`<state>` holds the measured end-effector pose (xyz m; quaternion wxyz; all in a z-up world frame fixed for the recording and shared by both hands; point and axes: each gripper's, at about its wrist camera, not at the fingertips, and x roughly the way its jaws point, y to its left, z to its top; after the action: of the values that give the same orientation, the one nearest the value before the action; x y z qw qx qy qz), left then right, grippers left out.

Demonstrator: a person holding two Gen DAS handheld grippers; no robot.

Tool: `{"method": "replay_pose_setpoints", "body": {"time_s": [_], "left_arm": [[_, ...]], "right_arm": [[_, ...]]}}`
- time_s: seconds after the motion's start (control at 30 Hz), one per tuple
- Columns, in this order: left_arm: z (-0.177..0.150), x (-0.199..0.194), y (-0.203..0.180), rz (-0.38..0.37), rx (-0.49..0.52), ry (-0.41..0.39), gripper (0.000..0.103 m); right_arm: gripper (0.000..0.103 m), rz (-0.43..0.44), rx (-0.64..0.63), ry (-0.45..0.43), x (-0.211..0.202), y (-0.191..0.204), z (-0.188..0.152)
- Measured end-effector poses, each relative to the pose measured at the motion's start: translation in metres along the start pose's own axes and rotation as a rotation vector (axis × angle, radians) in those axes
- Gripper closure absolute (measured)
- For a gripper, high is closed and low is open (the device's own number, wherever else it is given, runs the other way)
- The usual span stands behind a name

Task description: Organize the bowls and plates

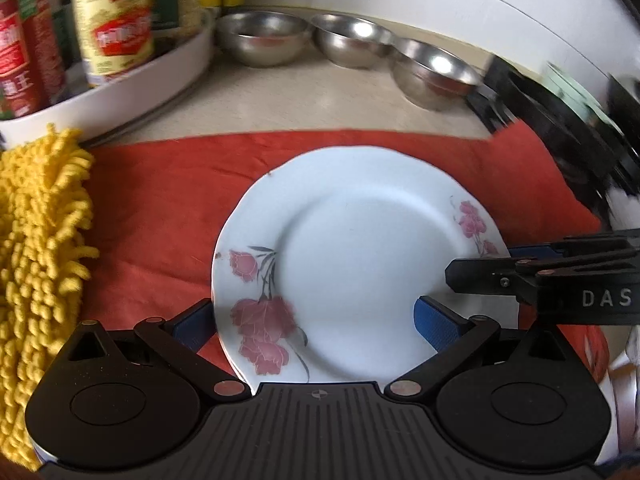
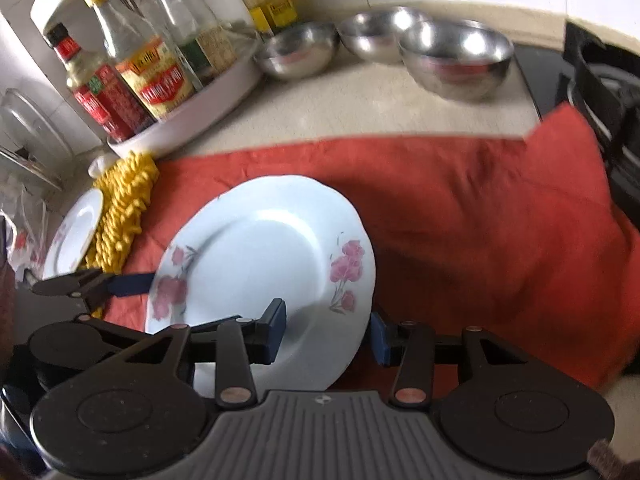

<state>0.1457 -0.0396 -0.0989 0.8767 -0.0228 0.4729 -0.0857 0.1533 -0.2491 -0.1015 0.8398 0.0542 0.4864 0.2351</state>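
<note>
Floral plate (image 1: 360, 248): white, pink flower print, lying on red cloth (image 1: 160, 208) atop a second plate whose edge just shows beneath; the same plate (image 2: 260, 256) appears in the right wrist view. Left gripper (image 1: 316, 320): jaws spread wide, blue pads straddling the plate's near rim; contact cannot be told. Right gripper (image 2: 326, 330): jaws partly open, one finger over the plate face, the other beyond the rim; grasp cannot be told. Three steel bowls (image 1: 352, 40): side by side at rear of counter. Yellow chenille mitt (image 1: 40, 240): left of cloth. Sauce bottles (image 2: 132, 64): upright in white tray (image 2: 192, 120).
</note>
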Motion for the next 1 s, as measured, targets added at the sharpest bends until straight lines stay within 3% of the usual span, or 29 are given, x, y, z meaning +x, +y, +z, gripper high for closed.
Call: {"method": "replay_pose_setpoints", "body": {"time_s": [0.1, 0.33, 0.63, 0.87, 1.0], "left_arm": [[0.009, 0.005, 0.010, 0.032, -0.024, -0.010, 0.000], [0.011, 0.003, 0.016, 0.091, -0.033, -0.022, 0.001], [0.012, -0.018, 0.035, 0.244, -0.104, -0.076, 0.000], [0.014, -0.037, 0.051, 0.372, -0.134, -0.093, 0.000], [0.011, -0.056, 0.069, 0.456, -0.155, -0.149, 0.000]], "right_arm": [[0.061, 0.019, -0.035, -0.023, 0.010, 0.007, 0.015], [0.061, 0.029, -0.070, 0.018, 0.030, 0.008, 0.034], [0.053, 0.018, -0.094, -0.066, 0.015, -0.004, 0.055], [0.041, 0.118, -0.160, -0.084, 0.023, 0.030, 0.067], [0.036, 0.188, -0.207, -0.065, 0.033, 0.060, 0.067]]}}
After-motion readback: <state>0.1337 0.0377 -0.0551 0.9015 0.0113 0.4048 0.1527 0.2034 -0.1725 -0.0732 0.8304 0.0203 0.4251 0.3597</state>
